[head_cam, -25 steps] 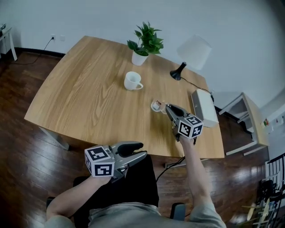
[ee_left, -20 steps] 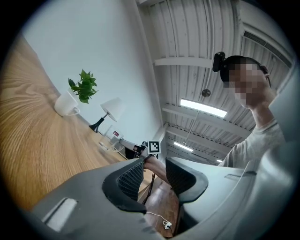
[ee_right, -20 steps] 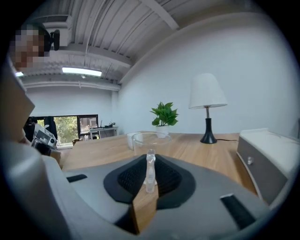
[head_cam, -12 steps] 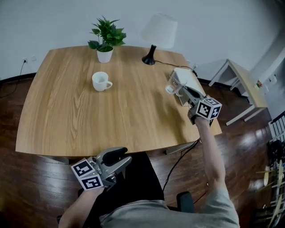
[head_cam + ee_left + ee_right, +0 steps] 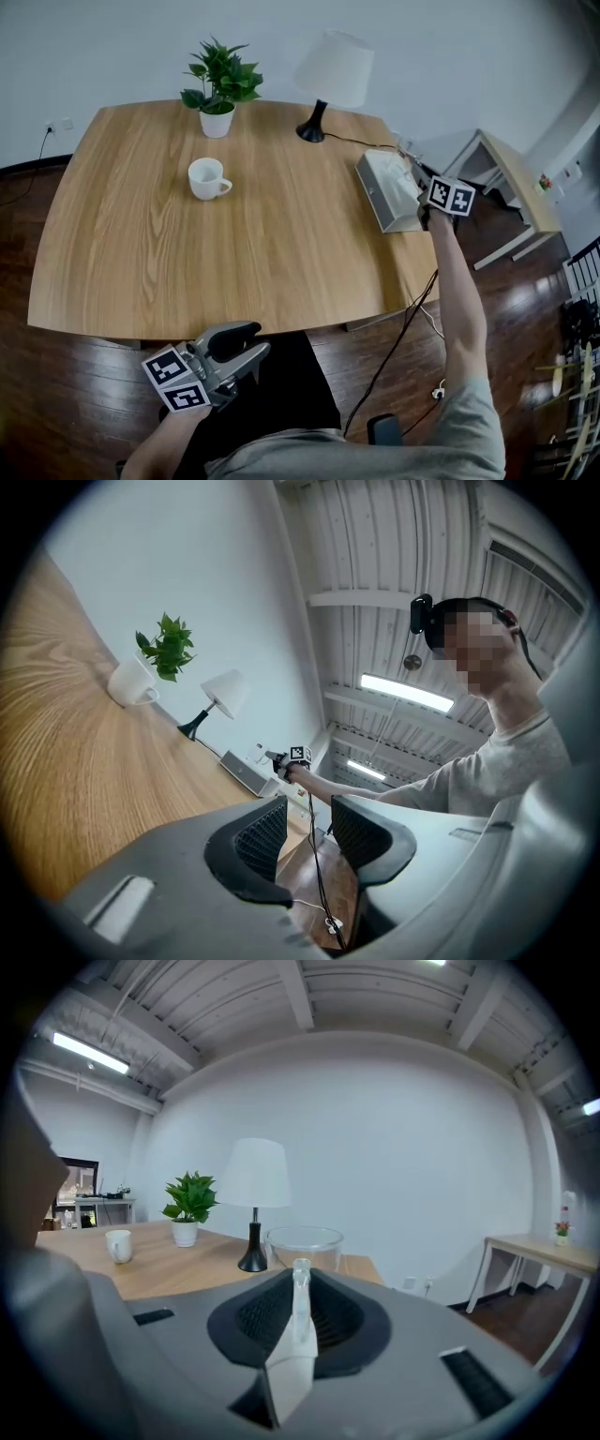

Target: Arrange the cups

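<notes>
A clear glass cup (image 5: 305,1239) hangs in front of my right gripper (image 5: 300,1283), whose jaws are shut on the cup's handle. In the head view this right gripper (image 5: 419,178) is held out over the white box (image 5: 384,192) at the table's right edge; the glass itself is hard to make out there. A white mug (image 5: 206,178) stands upright on the wooden table (image 5: 187,253), handle to the right, near the plant. My left gripper (image 5: 239,345) hovers below the table's front edge, open and with nothing between its jaws (image 5: 309,832).
A potted plant (image 5: 217,94) and a white-shaded lamp (image 5: 330,70) with a black base stand along the far edge. A cable runs from the lamp past the white box and down to the floor. A pale side table (image 5: 511,173) stands to the right.
My right gripper has carried the glass cup from the table's middle right out to the right edge, over the white box. The left gripper has stayed put.
</notes>
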Tool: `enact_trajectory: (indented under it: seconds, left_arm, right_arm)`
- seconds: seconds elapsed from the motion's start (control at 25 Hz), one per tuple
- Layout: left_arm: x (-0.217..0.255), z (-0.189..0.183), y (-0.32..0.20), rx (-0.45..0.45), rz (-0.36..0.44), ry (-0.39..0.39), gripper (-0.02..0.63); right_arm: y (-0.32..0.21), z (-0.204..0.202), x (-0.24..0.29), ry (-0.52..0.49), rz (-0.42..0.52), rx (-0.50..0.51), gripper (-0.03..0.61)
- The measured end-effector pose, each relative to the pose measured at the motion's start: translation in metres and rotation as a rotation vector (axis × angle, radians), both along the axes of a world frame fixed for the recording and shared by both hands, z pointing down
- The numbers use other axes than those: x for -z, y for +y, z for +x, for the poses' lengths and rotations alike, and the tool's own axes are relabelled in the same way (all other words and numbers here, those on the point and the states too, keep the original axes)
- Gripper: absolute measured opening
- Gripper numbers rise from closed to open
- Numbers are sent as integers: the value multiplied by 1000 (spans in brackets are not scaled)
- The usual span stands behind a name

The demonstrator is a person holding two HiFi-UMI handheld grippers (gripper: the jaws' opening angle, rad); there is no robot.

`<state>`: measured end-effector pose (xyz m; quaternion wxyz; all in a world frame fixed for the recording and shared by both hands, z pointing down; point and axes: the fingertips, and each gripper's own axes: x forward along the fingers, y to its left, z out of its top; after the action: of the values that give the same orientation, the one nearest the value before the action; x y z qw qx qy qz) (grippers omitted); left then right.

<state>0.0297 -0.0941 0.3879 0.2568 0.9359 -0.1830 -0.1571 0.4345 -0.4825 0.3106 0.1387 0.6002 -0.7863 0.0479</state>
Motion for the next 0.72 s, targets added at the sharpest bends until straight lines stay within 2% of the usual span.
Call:
enact_trajectory:
  seconds: [0.12, 0.24, 0.56, 0.64, 0.72]
  left_arm:
    - [-1, -1, -2, 0, -5, 1, 158]
    - [-3, -3, -2, 5, -9, 0, 158]
    - [-2, -6, -5, 8, -11, 8, 158]
    - [-1, -5, -3, 5, -8, 10, 158]
    - [0, -4, -2, 3, -3, 12, 158]
  right_arm:
    - [-10, 11, -8, 15, -16, -26, 64]
    - [-18, 20, -14, -12, -20, -40, 64]
    - [-18, 20, -18, -31, -86, -8, 64]
    - [-17, 19, -18, -10, -90, -10, 64]
    - [-18, 24, -19, 80, -86, -28, 72]
